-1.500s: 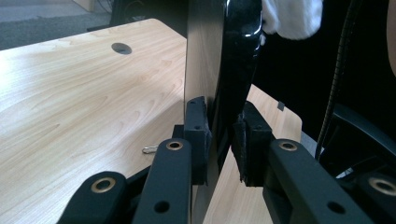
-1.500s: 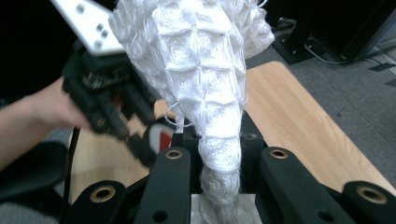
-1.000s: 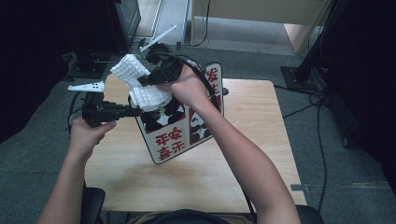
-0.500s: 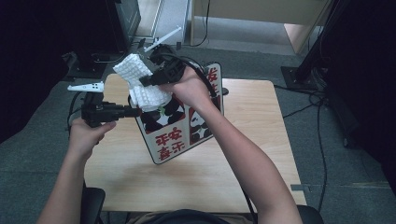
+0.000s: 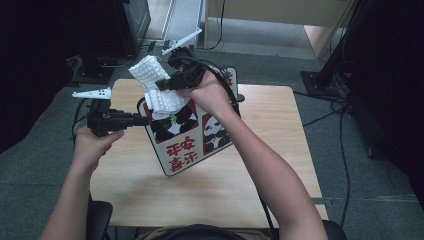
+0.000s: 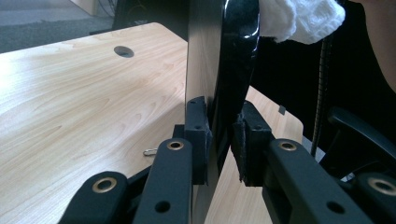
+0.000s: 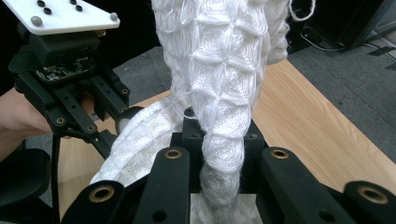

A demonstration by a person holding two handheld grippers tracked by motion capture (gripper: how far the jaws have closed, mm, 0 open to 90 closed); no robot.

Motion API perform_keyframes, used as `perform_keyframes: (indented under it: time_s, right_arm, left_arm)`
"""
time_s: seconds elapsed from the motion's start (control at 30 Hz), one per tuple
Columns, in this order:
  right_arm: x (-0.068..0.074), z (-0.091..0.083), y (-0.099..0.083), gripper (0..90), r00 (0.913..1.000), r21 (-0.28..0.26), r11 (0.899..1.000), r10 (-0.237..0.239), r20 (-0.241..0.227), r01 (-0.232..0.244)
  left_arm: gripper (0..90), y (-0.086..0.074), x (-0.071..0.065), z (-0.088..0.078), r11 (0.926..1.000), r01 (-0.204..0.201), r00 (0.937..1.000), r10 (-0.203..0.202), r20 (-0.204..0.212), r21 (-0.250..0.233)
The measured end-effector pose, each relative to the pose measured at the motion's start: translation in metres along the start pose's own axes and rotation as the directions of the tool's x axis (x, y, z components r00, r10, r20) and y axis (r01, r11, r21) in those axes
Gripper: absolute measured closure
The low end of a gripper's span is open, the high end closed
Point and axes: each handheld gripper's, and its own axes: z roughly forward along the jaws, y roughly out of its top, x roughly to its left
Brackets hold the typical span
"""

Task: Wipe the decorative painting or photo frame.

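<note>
A black-rimmed board (image 5: 192, 145) with panda pictures and red characters is held tilted above the wooden table (image 5: 280, 150). My left gripper (image 5: 141, 120) is shut on the board's left edge. In the left gripper view its pads (image 6: 200, 135) clamp the board's rim (image 6: 233, 51). My right gripper (image 5: 164, 85) is shut on a white knitted cloth (image 5: 150, 82), which rests against the board's upper left face. In the right gripper view the cloth (image 7: 219, 65) rises bunched between the jaws of my right gripper (image 7: 219, 135). The left gripper (image 7: 122, 122) sits just to the left there.
The tabletop (image 6: 70, 88) has a round cable hole (image 6: 123, 51) and a small metal clip (image 6: 150, 151). Black stands (image 5: 345, 45) and cables (image 5: 345, 145) lie on the grey floor to the right. A dark chair (image 6: 359, 140) is near the table's edge.
</note>
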Motion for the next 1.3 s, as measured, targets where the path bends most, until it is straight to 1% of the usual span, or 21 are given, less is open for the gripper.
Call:
perform_keyframes:
  time_s: [0.07, 0.3, 0.5, 0.8, 0.9, 0.97, 1.03, 1.07, 1.1, 1.2, 1.3]
  right_arm:
    - [-0.002, -0.001, -0.001, 79.0, 1.0, -0.001, 1.0, -0.002, -0.002, 0.002]
    - [-0.009, -0.005, -0.004, 79.0, 0.9998, -0.007, 1.0, 0.021, -0.008, -0.021]
    - [-0.014, -0.01, -0.008, 79.0, 0.9997, -0.012, 1.0, 0.024, -0.003, -0.024]
    - [-0.021, -0.016, -0.013, 78.7, 0.9995, -0.01, 0.999, 0.031, -0.004, -0.031]
    - [-0.024, -0.02, -0.016, 78.2, 0.9995, 0.003, 1.0, 0.027, 0.018, -0.028]
    - [-0.024, -0.022, -0.015, 79.6, 0.9991, 0.015, 0.999, 0.034, 0.026, -0.034]
    - [-0.021, -0.023, -0.013, 80.6, 0.9988, 0.032, 0.999, 0.033, 0.036, -0.034]
    - [-0.021, -0.023, -0.013, 80.6, 0.9988, 0.032, 0.999, 0.033, 0.036, -0.034]
    - [-0.02, -0.023, -0.01, 80.7, 0.999, 0.046, 0.999, 0.018, 0.042, -0.019]
    - [-0.02, -0.023, -0.009, 80.5, 0.9989, 0.048, 0.999, 0.015, 0.045, -0.017]
    - [-0.026, -0.023, -0.007, 80.3, 0.9987, 0.045, 0.999, 0.027, 0.044, -0.029]
  left_arm:
    - [77.4, 0.0, 0.0, 0.0, 1.0, -0.001, 1.0, 0.001, 0.002, 0.001]
    - [77.4, 0.0, 0.001, -0.001, 1.0, -0.006, 0.9999, 0.006, 0.011, 0.004]
    - [77.4, -0.001, 0.001, -0.001, 0.9999, -0.012, 0.9999, 0.012, 0.012, 0.003]
    - [77.7, -0.001, 0.001, -0.001, 0.9999, -0.009, 1.0, 0.009, 0.002, 0.005]
    - [77.8, 0.0, 0.0, 0.001, 0.9999, -0.014, 0.9999, 0.014, 0.009, 0.01]
    - [78.0, 0.0, -0.001, 0.001, 0.9995, -0.03, 0.9995, 0.03, 0.008, 0.013]
    - [78.0, 0.0, -0.001, 0.001, 0.9994, -0.03, 0.9995, 0.03, 0.009, 0.016]
    - [78.0, 0.0, -0.001, 0.001, 0.9994, -0.03, 0.9995, 0.03, 0.009, 0.016]
    - [78.1, 0.0, -0.001, 0.0, 0.9995, -0.026, 0.9996, 0.026, 0.009, 0.017]
    - [78.1, 0.0, -0.001, 0.0, 0.9995, -0.027, 0.9996, 0.027, 0.008, 0.017]
    - [78.1, 0.0, 0.0, 0.0, 0.9995, -0.026, 0.9996, 0.026, 0.009, 0.017]
